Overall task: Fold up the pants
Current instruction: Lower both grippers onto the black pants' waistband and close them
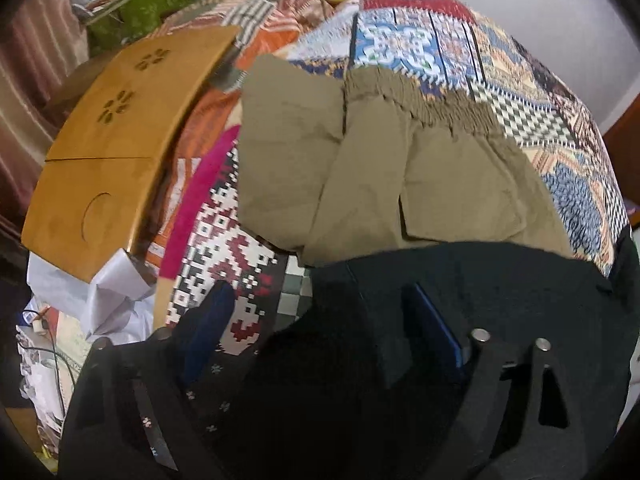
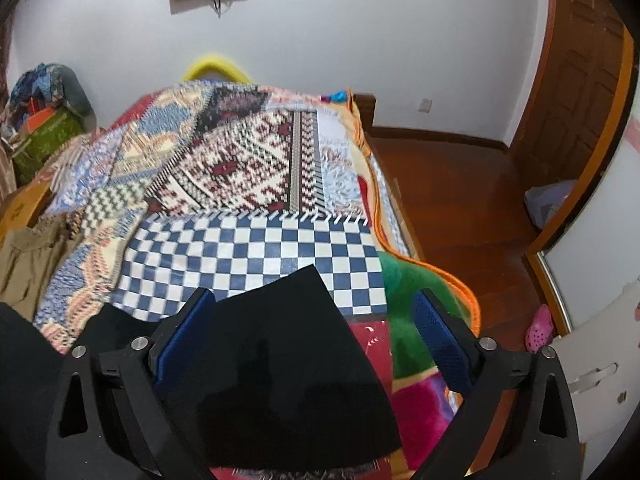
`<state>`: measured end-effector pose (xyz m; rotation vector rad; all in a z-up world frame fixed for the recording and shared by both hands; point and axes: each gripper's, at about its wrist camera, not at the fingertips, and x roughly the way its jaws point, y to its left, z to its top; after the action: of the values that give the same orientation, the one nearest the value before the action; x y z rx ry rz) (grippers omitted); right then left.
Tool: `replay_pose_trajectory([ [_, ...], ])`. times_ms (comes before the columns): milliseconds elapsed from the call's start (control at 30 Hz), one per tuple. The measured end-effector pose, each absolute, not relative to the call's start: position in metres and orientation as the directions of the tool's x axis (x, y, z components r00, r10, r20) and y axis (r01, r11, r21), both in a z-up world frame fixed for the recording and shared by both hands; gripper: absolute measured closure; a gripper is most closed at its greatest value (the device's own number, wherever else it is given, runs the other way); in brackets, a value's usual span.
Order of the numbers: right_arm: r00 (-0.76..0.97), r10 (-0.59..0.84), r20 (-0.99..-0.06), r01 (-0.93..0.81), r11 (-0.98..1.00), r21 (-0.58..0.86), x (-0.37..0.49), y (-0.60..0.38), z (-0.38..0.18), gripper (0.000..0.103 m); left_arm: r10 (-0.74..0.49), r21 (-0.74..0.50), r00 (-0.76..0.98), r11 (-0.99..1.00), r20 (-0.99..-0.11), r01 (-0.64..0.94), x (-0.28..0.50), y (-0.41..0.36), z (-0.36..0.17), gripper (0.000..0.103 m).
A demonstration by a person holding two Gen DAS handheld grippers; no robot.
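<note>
Black pants (image 1: 480, 280) lie across the near side of the patchwork bedspread (image 1: 420, 40). My left gripper (image 1: 316, 312) is open, its blue-padded fingers (image 1: 208, 320) standing over the black cloth and the quilt. In the right wrist view a black pant leg end (image 2: 280, 352) lies flat between the jaws of my right gripper (image 2: 316, 320), which is open and not closed on it. Folded khaki pants (image 1: 380, 172) with an elastic waistband lie on the bed beyond the black pants; they also show at the left edge of the right wrist view (image 2: 28, 264).
A wooden lap tray (image 1: 108, 152) lies at the bed's left, with white paper and cables below it. A green box (image 1: 140, 8) stands behind. The bed's right edge (image 2: 400, 236) drops to a wooden floor (image 2: 460, 200), with a door and white cabinet at right.
</note>
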<state>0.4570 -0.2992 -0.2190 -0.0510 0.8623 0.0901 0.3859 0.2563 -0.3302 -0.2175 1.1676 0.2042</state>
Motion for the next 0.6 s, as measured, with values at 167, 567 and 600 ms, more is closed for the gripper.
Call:
replay_pose_trajectory([
  [167,0.581,0.040,-0.813,-0.105,0.994,-0.027,0.481,-0.295,-0.247,0.020,-0.022,-0.121,0.365,0.961,-0.931,-0.250,0.388,0.257,-0.336,0.034],
  [567,0.511,0.120,-0.851,-0.157,0.987,0.045,0.500,-0.290,-0.275,0.085,0.000,-0.088,0.354,0.969,-0.935,-0.232,0.387,0.248,-0.342,0.077],
  [600,0.511,0.143,-0.847,-0.164,0.984,0.067,0.499,-0.290,-0.274,0.087,0.000,-0.091,0.359,0.967,-0.933,-0.238,0.385,0.250,-0.341,0.080],
])
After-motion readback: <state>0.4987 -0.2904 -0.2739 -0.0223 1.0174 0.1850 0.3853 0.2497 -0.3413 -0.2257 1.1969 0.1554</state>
